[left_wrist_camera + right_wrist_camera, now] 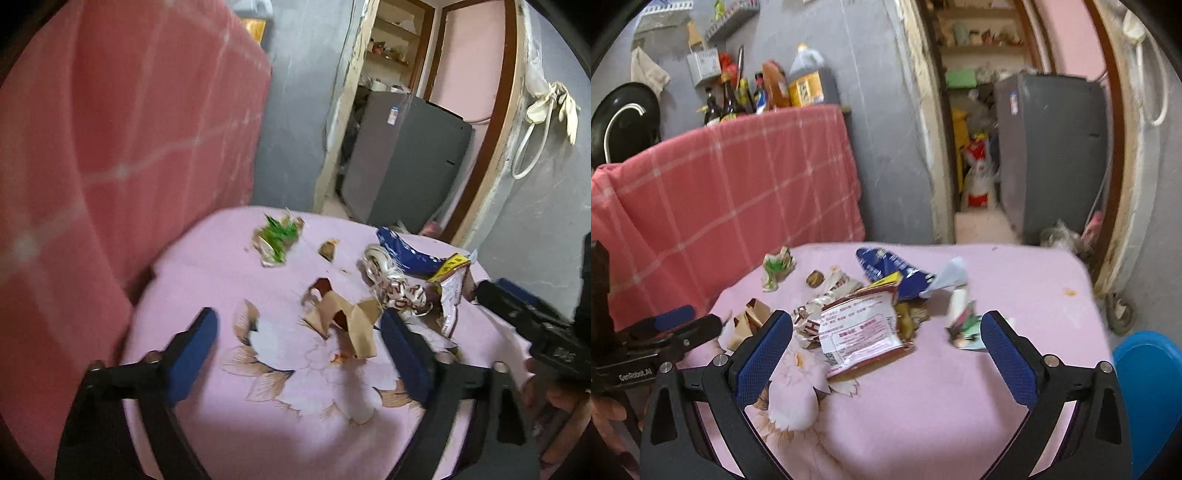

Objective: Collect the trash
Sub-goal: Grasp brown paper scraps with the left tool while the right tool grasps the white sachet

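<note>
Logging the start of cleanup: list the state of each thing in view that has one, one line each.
left gripper: open, nothing between its pads
right gripper: open, empty
brown paper scrap: crumpled, lying on the pink cloth
white-and-red wrapper: torn open, lying flat
blue packet: torn open, crumpled
green wrapper: crumpled, apart from the pile
doorway: open

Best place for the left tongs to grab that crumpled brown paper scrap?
Take the brown paper scrap across its raised middle fold, coming from above and slightly this side. It stands crumpled off the pink cloth, so the open left tongs can likely straddle the ridge; its flat edges offer little to pinch.
</note>
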The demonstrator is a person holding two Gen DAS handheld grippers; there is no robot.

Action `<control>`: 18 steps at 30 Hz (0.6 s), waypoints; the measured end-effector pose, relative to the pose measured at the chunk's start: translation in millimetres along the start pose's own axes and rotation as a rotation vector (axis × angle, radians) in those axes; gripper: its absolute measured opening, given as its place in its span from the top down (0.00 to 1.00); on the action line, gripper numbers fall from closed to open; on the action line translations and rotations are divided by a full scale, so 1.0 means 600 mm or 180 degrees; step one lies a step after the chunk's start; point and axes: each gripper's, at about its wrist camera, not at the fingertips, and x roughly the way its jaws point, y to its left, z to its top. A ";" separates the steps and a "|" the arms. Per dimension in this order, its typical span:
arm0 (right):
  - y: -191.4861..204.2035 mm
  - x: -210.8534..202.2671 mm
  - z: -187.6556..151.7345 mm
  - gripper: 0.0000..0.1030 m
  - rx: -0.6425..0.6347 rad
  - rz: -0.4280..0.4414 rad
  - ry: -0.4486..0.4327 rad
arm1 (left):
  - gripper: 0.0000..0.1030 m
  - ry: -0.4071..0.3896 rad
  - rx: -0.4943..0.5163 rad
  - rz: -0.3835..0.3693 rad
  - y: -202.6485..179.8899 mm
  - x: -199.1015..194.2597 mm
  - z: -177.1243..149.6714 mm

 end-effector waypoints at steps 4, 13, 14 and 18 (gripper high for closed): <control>-0.001 0.031 0.004 0.11 0.0034 0.0074 0.0197 | 0.33 0.0101 -0.0036 -0.0175 -0.004 0.016 0.003; 0.004 0.061 0.004 0.37 -0.0013 0.0153 0.0466 | 0.70 0.0292 -0.0162 -0.0353 0.001 0.041 0.004; 0.005 0.059 0.004 0.40 -0.0021 0.0158 0.0453 | 0.80 0.0309 -0.0171 -0.0396 0.002 0.043 0.005; 0.008 0.052 0.000 0.43 -0.0044 0.0142 0.0423 | 0.99 0.0358 -0.0203 -0.0510 0.003 0.043 0.003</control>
